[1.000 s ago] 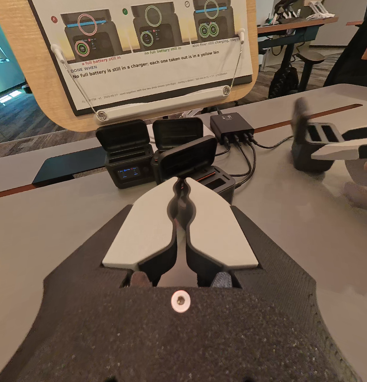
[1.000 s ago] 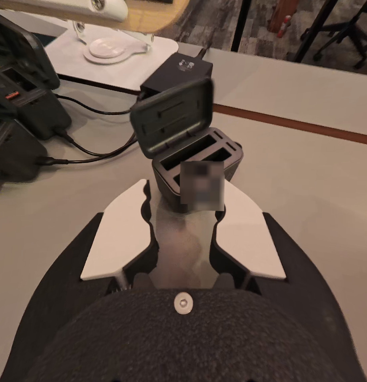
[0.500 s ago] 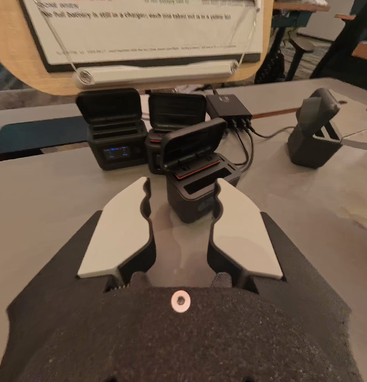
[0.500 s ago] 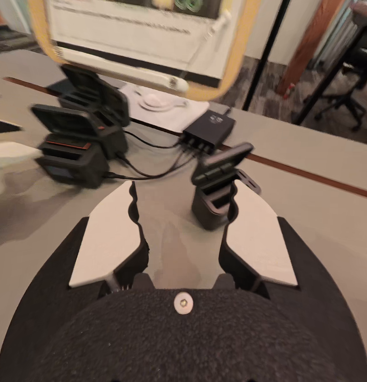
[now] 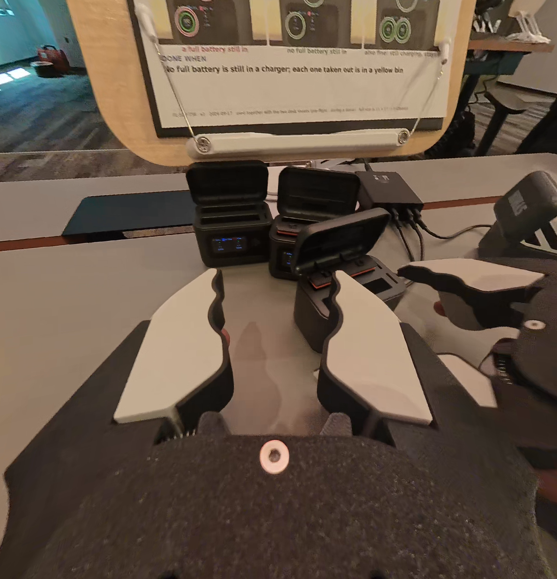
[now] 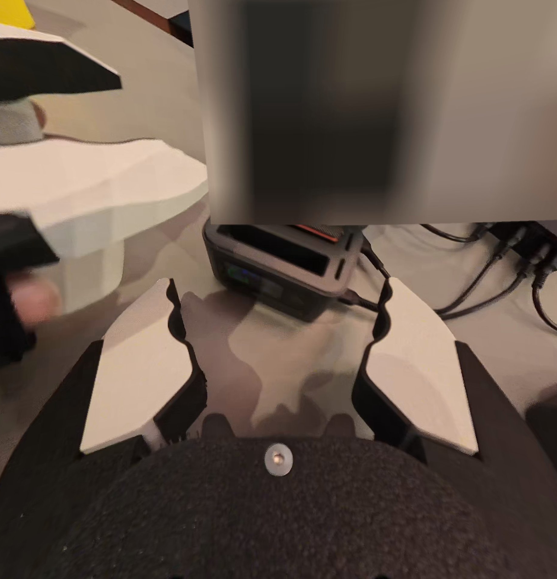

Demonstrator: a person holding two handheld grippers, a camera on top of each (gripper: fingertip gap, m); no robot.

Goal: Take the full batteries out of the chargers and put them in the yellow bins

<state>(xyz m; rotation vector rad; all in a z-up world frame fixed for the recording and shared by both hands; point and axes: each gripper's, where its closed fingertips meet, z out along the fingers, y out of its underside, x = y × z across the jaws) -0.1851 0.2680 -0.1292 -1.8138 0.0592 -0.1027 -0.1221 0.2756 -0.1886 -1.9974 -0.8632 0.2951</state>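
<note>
Chargers, four small black plastic boxes w/ hinged lids raised, stand on the grey table [image 5: 83,297] below a wooden-edged instruction board [image 5: 271,78]. Rear-left charger [image 5: 231,232]: lit blue display, both slots look dark and vacant, though the view is too soft to be sure. Rear-centre charger [image 5: 289,247] and nearest charger [image 5: 343,297] each carry an orange-edged battery [image 5: 318,283] seated in a slot. Fourth charger [image 5: 521,216] sits well apart at far right. Black multi-port power block [image 5: 388,192] behind, cables running to the chargers.

Left gripper [image 5: 275,275]: white fingers spread apart, nothing between them, its right finger overlapping the nearest charger's front. Right gripper [image 6: 278,283]: fingers likewise wide apart and empty, aimed at the same charger [image 6: 280,269] from the opp. side; lid region masked by blur. Corner of a yellow bin [image 6: 10,12] shows at top left in the right wrist view.
</note>
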